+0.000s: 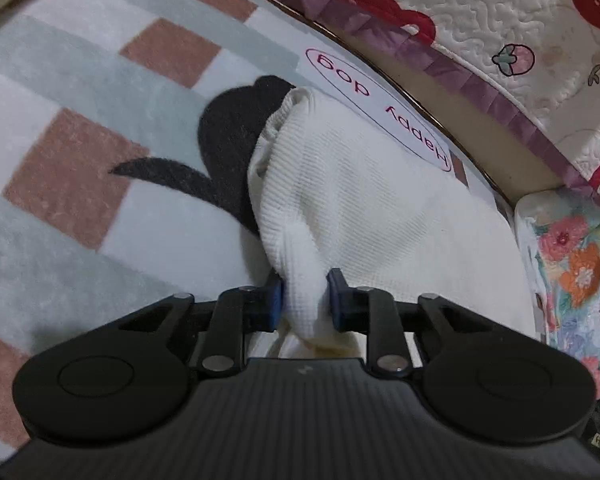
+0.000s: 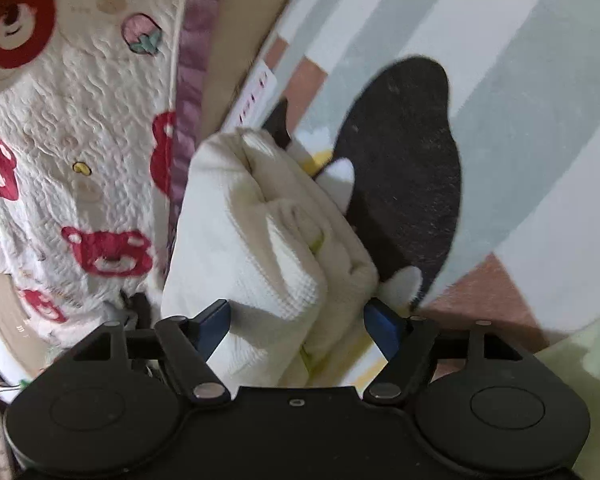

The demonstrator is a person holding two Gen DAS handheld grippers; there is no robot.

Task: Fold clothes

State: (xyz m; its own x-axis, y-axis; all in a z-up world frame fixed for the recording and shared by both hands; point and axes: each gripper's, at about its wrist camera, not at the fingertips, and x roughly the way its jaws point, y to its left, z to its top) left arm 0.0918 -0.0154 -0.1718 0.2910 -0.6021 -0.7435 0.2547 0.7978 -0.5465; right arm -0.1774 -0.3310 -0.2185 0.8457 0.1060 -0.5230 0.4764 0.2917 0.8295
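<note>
- Left wrist view: the left gripper (image 1: 305, 300) is closed narrow on a bunched edge of a white ribbed garment (image 1: 364, 196); cloth fills the gap between both blue pads (image 1: 337, 298) and a tail of it hangs out behind them.
- The garment stretches away from the pinch over a checked rug (image 1: 100, 128) in pale green, white and pink, and partly covers a black dog shape (image 1: 228, 136) woven into it.
- An oval label (image 1: 380, 108) reading "Happy dog" peeks out along the garment's far edge. Beyond the rug's border stands a quilted bear-print cover (image 1: 480, 12); a floral cloth (image 1: 572, 272) lies at the right.
- Right wrist view: the right gripper (image 2: 298, 322) stands wide, a blue pad (image 2: 214, 326) on either side of the folded garment (image 2: 260, 240). Neither pad visibly presses the cloth, so I judge it not gripped, though contact low on the left pad is hard to read.
- Here the garment lies in several thick layers, just beside the bear-print cover (image 2: 80, 140) and overlapping the black dog shape (image 2: 404, 168). The picture is a bit blurred.
- Risk, my judgement: the left pinch holds a twisted bunch, not a flat edge; pulling from it could drag the stacked layers askew.
- Risk: if the right gripper closes now, it may catch only the top layers, and the fold below could slide open.
- Risk: the pile sits close to the cover's hanging edge; a wide sweep could snag it.
</note>
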